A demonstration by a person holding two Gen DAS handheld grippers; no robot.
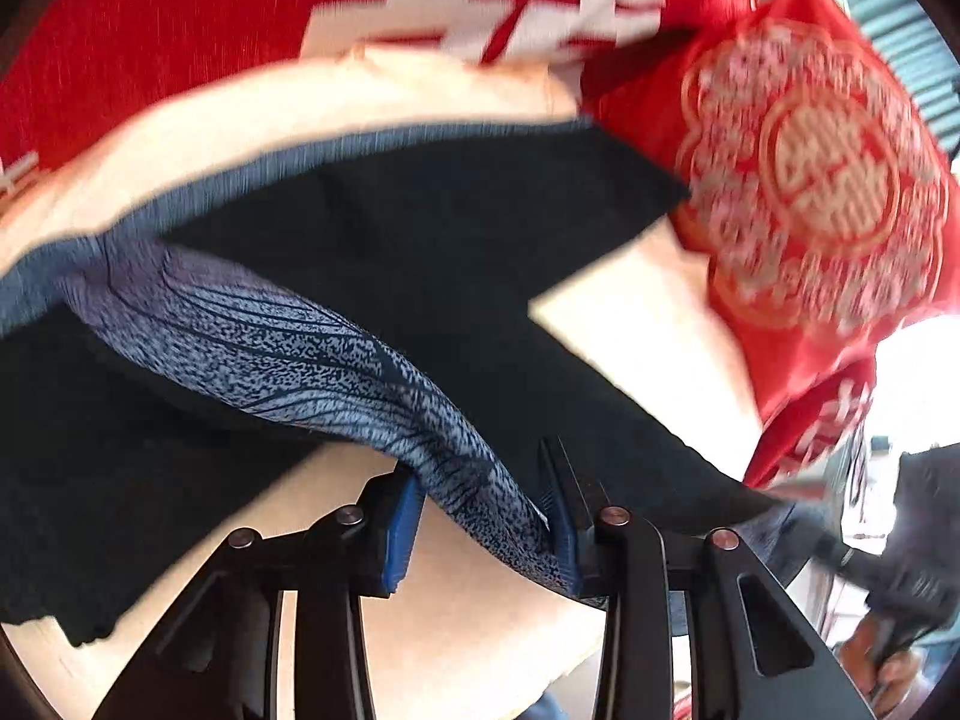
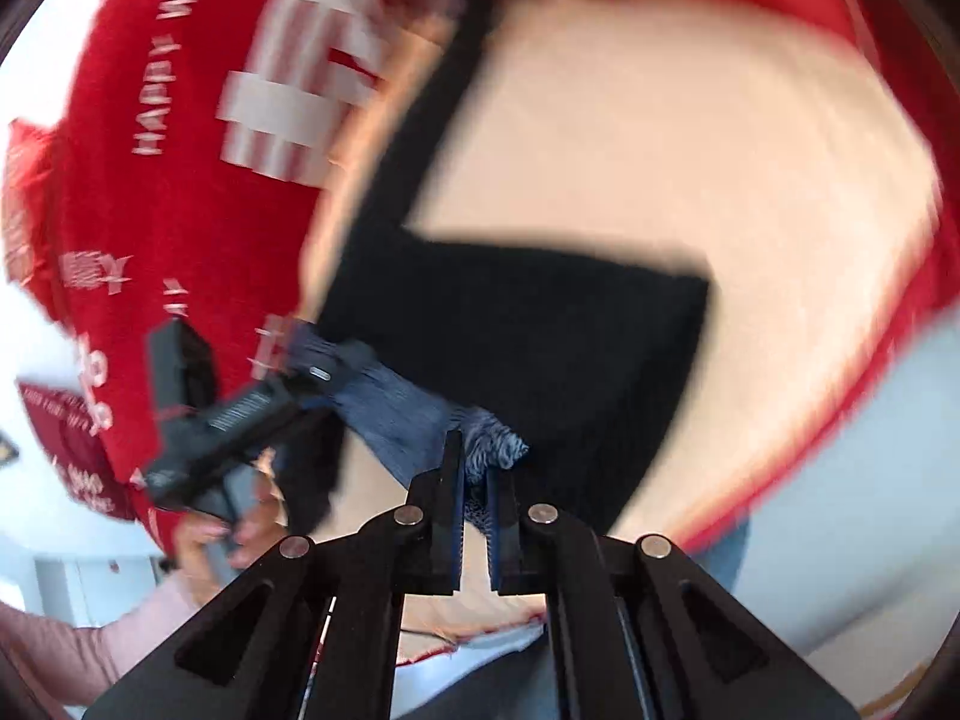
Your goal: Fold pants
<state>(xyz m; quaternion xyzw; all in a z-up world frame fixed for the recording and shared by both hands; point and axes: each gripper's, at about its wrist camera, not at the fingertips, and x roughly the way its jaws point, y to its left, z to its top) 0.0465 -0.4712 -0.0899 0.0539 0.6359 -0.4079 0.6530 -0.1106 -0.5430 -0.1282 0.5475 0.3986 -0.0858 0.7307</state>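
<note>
Clamping patterned waistband (image 1: 372,372) in left gripper (image 1: 483,516), right gripper (image 2: 477,504) pinching same band, lifting pants (image 2: 528,336) off cream mattress (image 2: 690,138) toward its near edge, likely keeping edge taut for folding over.

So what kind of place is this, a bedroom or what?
Probably a bedroom at home: the dark pants lie on a cream sheet, beside a red wedding-print quilt and a matching red pillow.
</note>
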